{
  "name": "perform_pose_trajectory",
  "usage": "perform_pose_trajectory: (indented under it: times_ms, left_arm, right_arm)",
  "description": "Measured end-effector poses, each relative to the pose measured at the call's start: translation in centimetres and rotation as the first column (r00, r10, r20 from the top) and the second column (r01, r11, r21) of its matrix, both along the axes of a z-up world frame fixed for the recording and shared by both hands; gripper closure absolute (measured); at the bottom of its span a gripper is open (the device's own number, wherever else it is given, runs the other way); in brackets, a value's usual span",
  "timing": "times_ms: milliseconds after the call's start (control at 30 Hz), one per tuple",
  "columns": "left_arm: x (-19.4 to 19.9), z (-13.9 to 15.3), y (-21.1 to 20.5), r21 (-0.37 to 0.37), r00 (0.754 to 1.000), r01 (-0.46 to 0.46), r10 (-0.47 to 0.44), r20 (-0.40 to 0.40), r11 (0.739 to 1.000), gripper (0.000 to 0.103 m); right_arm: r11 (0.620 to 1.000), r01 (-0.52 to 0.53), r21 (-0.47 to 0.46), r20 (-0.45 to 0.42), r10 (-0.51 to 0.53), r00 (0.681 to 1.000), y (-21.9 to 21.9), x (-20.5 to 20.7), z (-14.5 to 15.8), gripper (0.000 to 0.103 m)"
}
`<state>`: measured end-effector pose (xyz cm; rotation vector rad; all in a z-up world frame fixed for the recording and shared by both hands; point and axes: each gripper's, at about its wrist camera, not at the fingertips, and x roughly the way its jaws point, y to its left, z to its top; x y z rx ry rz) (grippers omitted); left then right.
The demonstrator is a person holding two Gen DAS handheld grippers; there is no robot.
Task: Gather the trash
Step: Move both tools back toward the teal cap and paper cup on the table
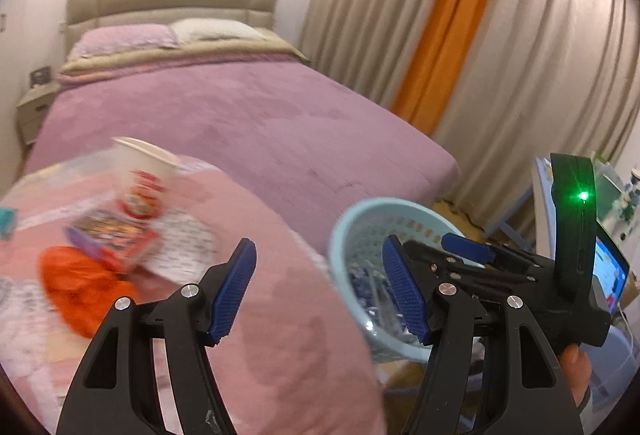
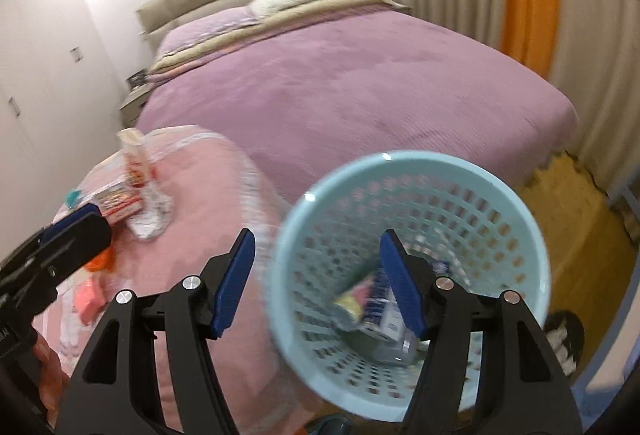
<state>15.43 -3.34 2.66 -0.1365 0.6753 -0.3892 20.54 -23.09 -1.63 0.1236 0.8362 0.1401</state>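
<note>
A light blue trash basket (image 2: pixel 480 195) stands on the floor beside a pink-covered surface (image 2: pixel 208 195); it holds wrappers (image 2: pixel 376 299) and also shows in the left wrist view (image 1: pixel 360 223). Trash lies on the pink cover: a white paper cup (image 1: pixel 144 179), a colourful packet (image 1: pixel 116 235), an orange bag (image 1: pixel 80 283) and white printed paper (image 1: pixel 184 247). My left gripper (image 1: pixel 320 287) is open and empty above the cover's edge. My right gripper (image 2: pixel 318 283) is open and empty above the basket rim.
A large bed with a purple blanket (image 1: pixel 240 115) fills the middle. Beige and orange curtains (image 1: pixel 460 35) hang on the right. A nightstand (image 1: pixel 34 111) stands at far left. A laptop (image 1: pixel 608 275) sits at the right edge. Yellow floor (image 2: pixel 568 219) lies beyond the basket.
</note>
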Motion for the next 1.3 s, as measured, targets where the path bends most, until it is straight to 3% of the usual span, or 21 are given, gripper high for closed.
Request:
perform_pose_trajectory:
  times_ms: [367, 800, 900, 1067, 1300]
  left_arm:
    - [-1.3, 1.6, 9.8, 0.005, 0.976, -0.213, 0.213, 0.036, 0.977, 0.039]
    - [0.1, -0.3, 26.0, 0.013, 0.872, -0.488, 0.488, -0.037, 0.873, 0.039]
    - [1.4, -1.4, 28.8, 0.010, 0.868, -0.490, 0.489, -0.086, 0.871, 0.039]
    - [4.3, -3.3, 31.7, -0.016, 0.868, -0.479, 0.470, -0.161, 0.878, 0.027]
    - [8.2, -5.5, 32.9, 0.020, 0.834, -0.519, 0.511, -0.206, 0.855, 0.027]
  right_arm:
    - [0.987, -0.158, -0.021, 0.041, 0.159, 0.987, 8.2, 1.8, 2.0, 0.042]
    - [0.957, -0.290, -0.007, 0.059, 0.290, 0.955, 17.6, 7.1, 1.4, 0.032]
    - [0.952, -0.305, -0.009, 0.058, 0.305, 0.951, 18.9, 8.4, 0.8, 0.030]
    - [0.948, -0.319, 0.005, 0.043, 0.319, 0.947, 20.4, 10.9, -0.6, 0.023]
    - [0.940, -0.341, 0.000, 0.035, 0.341, 0.940, 21.9, 12.9, -2.1, 0.023]
